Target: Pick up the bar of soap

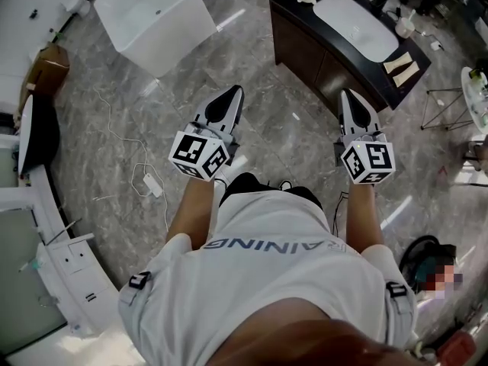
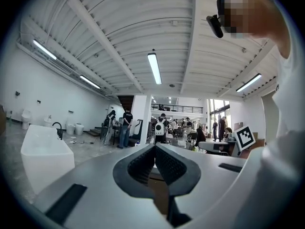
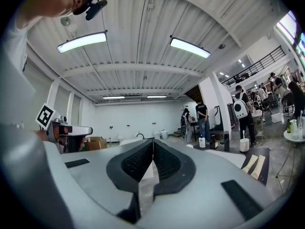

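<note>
I hold both claws above the floor: left gripper jaws together, empty; right gripper identical.

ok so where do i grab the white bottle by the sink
Take the white bottle around its middle, coming in level from the front: it stands upright on the counter corner, taller than wide. The right gripper is shut; open it first.

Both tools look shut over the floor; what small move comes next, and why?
Probably step toward the vanity: the left tool and right tool are shut, empty, over floor short of it, and the soap isn't discernible from here.
</note>
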Demonstrator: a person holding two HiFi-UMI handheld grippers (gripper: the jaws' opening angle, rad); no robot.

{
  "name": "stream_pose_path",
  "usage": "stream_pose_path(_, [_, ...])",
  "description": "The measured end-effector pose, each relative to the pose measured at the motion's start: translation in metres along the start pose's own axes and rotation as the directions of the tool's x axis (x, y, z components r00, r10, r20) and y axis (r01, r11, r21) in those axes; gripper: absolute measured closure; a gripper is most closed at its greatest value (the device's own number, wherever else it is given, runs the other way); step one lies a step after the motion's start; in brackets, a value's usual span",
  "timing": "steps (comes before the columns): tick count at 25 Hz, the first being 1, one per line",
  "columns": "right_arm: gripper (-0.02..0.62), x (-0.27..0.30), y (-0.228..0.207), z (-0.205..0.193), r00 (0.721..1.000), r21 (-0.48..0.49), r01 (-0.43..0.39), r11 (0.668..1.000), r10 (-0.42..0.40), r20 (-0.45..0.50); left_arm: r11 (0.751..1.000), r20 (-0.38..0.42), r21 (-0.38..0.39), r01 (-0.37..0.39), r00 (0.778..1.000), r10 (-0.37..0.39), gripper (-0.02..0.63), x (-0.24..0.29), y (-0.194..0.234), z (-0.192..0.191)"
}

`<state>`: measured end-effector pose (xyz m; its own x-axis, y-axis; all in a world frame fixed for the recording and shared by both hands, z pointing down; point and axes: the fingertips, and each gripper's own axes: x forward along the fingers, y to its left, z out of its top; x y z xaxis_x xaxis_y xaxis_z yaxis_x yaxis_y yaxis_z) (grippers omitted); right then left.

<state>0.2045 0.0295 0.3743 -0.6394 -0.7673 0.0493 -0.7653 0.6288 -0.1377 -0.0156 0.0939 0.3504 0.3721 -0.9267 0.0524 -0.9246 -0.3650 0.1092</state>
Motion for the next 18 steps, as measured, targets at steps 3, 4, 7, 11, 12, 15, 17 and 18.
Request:
stream_pose_path(3, [0.581,0.011,-0.016,-0.003,1.000,0.008,0.006,1.000,-0.006,-0.009,1.000,0.000,0.007,0.015,1.000,-0.015,0.598,0.022,0.002,0.001])
stream_pose_path(4, [0.581,0.015,-0.021,-0.004,1.000,0.007,0.008,1.000,-0.008,-0.012,1.000,-0.001,0.007,0.020,1.000,-0.020,0.597,0.030,0.004,0.001])
stream_pose_path(7, [0.581,0.029,-0.036,-0.004,1.000,-0.002,0.026,1.000,-0.026,-0.017,0.999,-0.002,0.001,0.043,0.999,-0.043,0.597,0.054,0.013,-0.003])
stream_pose_path(11, [0.581,0.056,-0.059,-0.001,0.998,-0.014,0.066,0.998,-0.067,-0.023,0.996,0.006,-0.009,0.086,0.996,-0.086,0.598,0.092,0.031,-0.003])
stream_pose_path(12, [0.581,0.065,-0.063,0.000,0.997,-0.019,0.073,0.997,-0.074,-0.024,0.995,0.007,-0.010,0.096,0.995,-0.096,0.597,0.101,0.037,-0.002])
stream_pose_path(15, [0.581,0.096,-0.072,0.006,0.995,-0.029,0.095,0.995,-0.096,-0.029,0.992,0.008,-0.018,0.123,0.992,-0.123,0.598,0.131,0.061,0.004])
stream_pose_path(17, [0.581,0.120,-0.074,0.012,0.994,-0.030,0.105,0.994,-0.106,-0.032,0.990,0.005,-0.016,0.142,0.990,-0.142,0.597,0.149,0.080,0.010])
stream_pose_path(18, [0.581,0.134,-0.075,0.014,0.993,-0.033,0.109,0.993,-0.110,-0.034,0.988,0.003,-0.014,0.151,0.989,-0.151,0.597,0.159,0.091,0.013])
